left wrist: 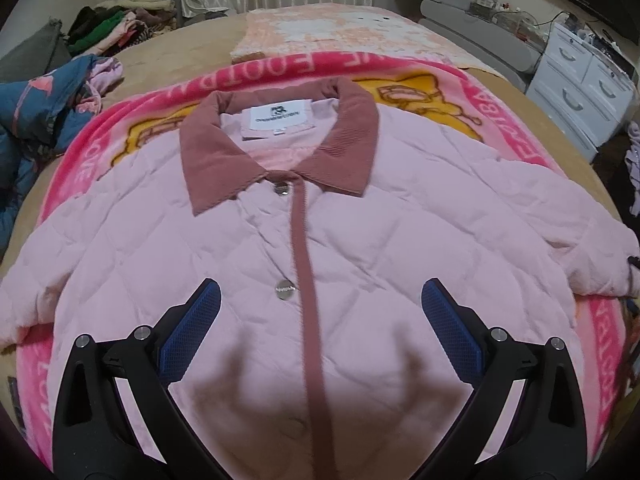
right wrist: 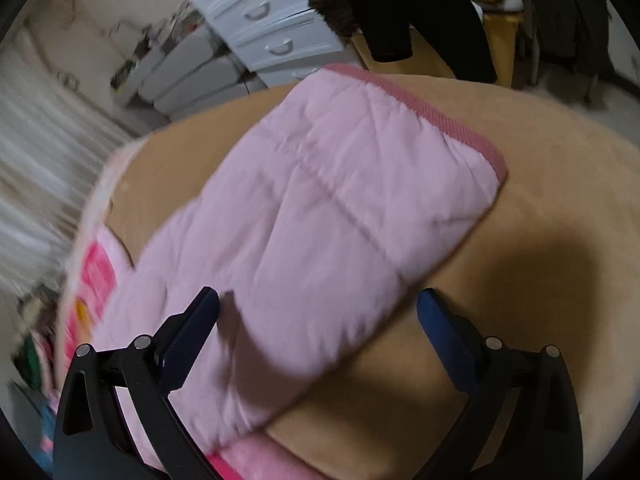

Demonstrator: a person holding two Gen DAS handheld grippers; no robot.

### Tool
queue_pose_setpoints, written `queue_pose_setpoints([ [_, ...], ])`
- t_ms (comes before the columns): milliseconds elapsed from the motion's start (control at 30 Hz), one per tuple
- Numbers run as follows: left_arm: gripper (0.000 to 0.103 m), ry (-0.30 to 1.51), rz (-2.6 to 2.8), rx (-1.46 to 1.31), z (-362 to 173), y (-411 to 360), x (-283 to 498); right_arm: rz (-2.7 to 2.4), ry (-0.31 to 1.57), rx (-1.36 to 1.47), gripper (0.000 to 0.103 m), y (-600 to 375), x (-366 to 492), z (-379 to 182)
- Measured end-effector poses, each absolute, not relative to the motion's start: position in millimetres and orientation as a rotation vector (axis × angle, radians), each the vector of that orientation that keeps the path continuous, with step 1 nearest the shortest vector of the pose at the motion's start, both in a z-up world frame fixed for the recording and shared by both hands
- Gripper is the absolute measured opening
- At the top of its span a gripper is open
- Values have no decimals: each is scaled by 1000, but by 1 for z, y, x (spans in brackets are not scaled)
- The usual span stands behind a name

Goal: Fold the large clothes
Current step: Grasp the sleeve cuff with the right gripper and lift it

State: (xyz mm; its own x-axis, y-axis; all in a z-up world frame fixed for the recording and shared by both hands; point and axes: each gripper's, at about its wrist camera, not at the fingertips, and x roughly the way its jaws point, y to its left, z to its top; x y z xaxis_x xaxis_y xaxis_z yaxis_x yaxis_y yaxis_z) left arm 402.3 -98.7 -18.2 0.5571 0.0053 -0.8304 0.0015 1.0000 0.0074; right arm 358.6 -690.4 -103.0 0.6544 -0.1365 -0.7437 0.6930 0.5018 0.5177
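Note:
A pale pink quilted jacket [left wrist: 360, 220] lies front up and buttoned on a bright pink cartoon blanket [left wrist: 460, 76]. It has a dusty rose corduroy collar [left wrist: 224, 152] and a rose placket [left wrist: 304, 248]. My left gripper [left wrist: 320, 300] is open and empty, hovering above the jacket's chest. In the blurred right wrist view, one sleeve [right wrist: 320, 200] with a rose cuff [right wrist: 440, 120] stretches out over the tan bed cover [right wrist: 540, 220]. My right gripper [right wrist: 318, 300] is open and empty above the sleeve's upper part.
A blue patterned garment [left wrist: 44, 108] lies on the bed's left side. A pile of clothes [left wrist: 120, 24] sits at the far left. A white drawer unit [left wrist: 580, 80] stands right of the bed and also shows in the right wrist view [right wrist: 264, 24]. Dark clothes hang there [right wrist: 420, 8].

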Motion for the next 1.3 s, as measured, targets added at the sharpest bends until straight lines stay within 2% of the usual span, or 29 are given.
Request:
queue_pose_setpoints([
  [33, 94, 979, 5, 10, -19, -97, 403, -556, 685, 934, 86, -695, 358, -104],
  [100, 94, 974, 13, 14, -18, -90, 403, -571, 658, 975, 61, -700, 355, -104],
  [133, 94, 970, 15, 14, -17, -88, 403, -561, 643, 986, 55, -703, 354, -103],
  [167, 94, 965, 15, 14, -14, -85, 402, -540, 622, 983, 42, -703, 353, -98],
  [200, 94, 961, 11, 12, -11, -83, 400, -524, 609, 974, 34, -703, 353, -94],
  [300, 94, 933, 9, 14, 1, -77, 396, -471, 561, 882, 24, -690, 352, -61],
  [567, 94, 876, -20, -6, 46, -54, 383, -287, 465, 569, 21, -613, 371, 53],
  [767, 94, 830, -13, -49, 85, -25, 371, -193, 397, 346, 21, -534, 375, 117],
  [1067, 94, 771, -54, -149, 130, 19, 354, -57, 349, 250, 21, -432, 381, 168],
  [1300, 94, 784, -48, -218, 136, 63, 346, 58, 329, 198, 21, -349, 386, 190],
])
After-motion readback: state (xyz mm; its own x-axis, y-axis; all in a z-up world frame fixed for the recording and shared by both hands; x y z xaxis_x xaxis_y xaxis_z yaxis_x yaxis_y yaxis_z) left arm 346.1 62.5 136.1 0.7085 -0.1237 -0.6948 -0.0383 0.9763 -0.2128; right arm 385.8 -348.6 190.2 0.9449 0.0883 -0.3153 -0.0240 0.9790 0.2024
